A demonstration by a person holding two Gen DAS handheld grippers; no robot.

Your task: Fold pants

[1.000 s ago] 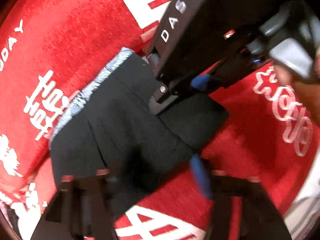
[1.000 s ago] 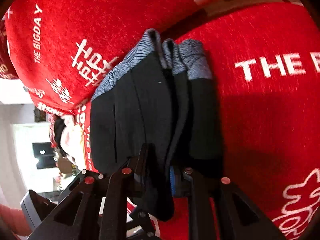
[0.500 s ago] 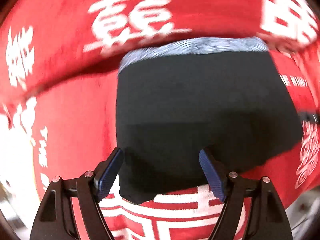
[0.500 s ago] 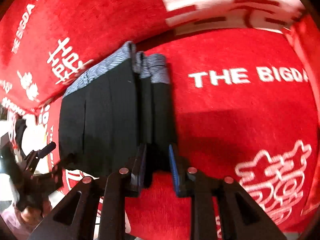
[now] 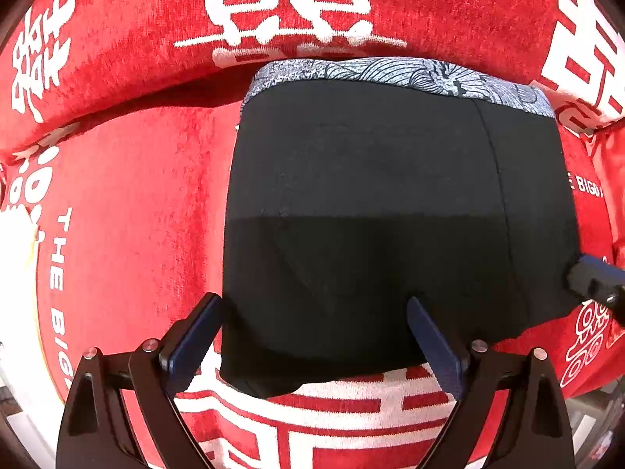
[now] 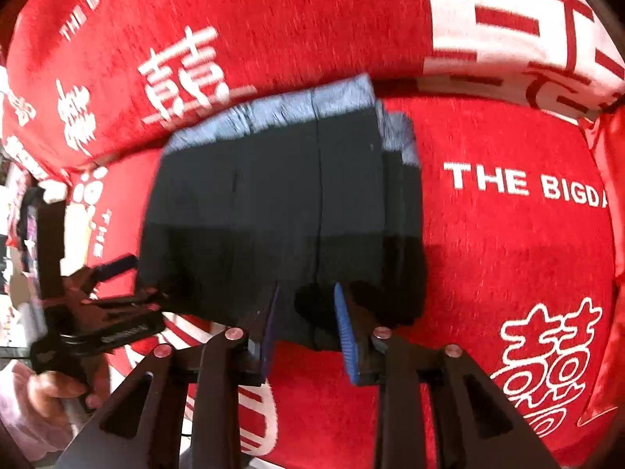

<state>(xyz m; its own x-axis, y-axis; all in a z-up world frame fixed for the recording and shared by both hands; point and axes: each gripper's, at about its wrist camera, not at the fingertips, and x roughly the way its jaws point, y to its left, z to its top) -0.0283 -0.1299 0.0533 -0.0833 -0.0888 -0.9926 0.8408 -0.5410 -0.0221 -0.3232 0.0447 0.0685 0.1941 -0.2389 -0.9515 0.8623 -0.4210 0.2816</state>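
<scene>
Swung from a skewed, close look to a straight-down one, the left gripper (image 5: 312, 346) now straddles the near left hem of the folded black pants (image 5: 390, 215) lying flat on the red cloth (image 5: 129, 203), its jaws opening and pressing nothing, so the fold looks nearly done; only the right gripper's tip shows at the right edge. From the right wrist, the right gripper (image 6: 308, 330) has let go of the stacked right edge, jaws opening with the hem between them; blur hides the layers.

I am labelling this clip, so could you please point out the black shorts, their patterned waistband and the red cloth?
black shorts (image 5: 371, 215), left wrist view, middle of the black fabric.
patterned waistband (image 5: 390, 72), left wrist view, middle of the grey-blue band.
red cloth (image 6: 508, 258), right wrist view, bare red area below the lettering.
</scene>
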